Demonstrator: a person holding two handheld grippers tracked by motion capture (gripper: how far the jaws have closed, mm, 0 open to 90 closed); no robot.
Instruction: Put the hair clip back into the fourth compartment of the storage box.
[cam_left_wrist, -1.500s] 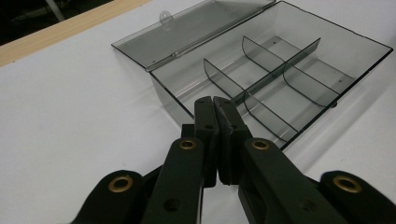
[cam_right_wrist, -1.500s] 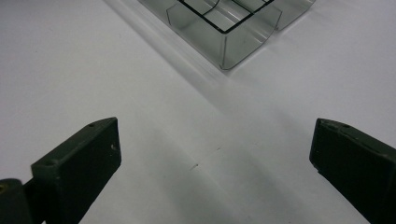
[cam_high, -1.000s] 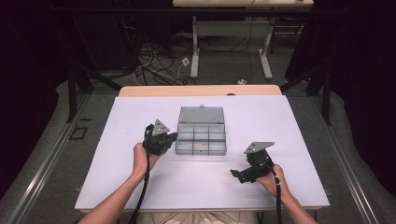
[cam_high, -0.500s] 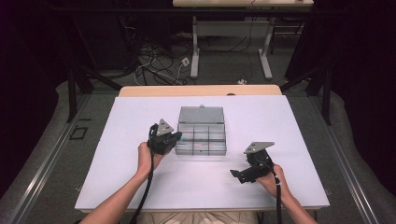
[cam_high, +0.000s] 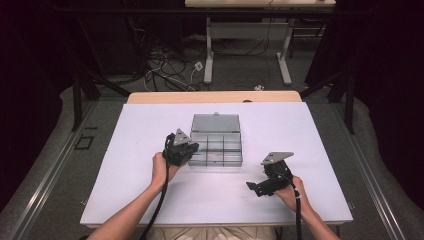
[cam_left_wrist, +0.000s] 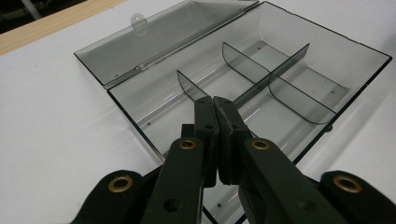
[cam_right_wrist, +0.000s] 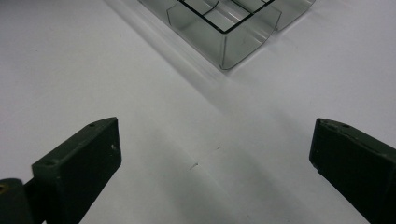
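A clear, smoke-grey plastic organizer box (cam_high: 216, 148) lies flat near the middle of the white table (cam_high: 125, 165), its hinged lid (cam_left_wrist: 163, 39) swung fully open and lying flat behind it, thin dividers (cam_left_wrist: 261, 70) splitting its empty inside into six compartments.
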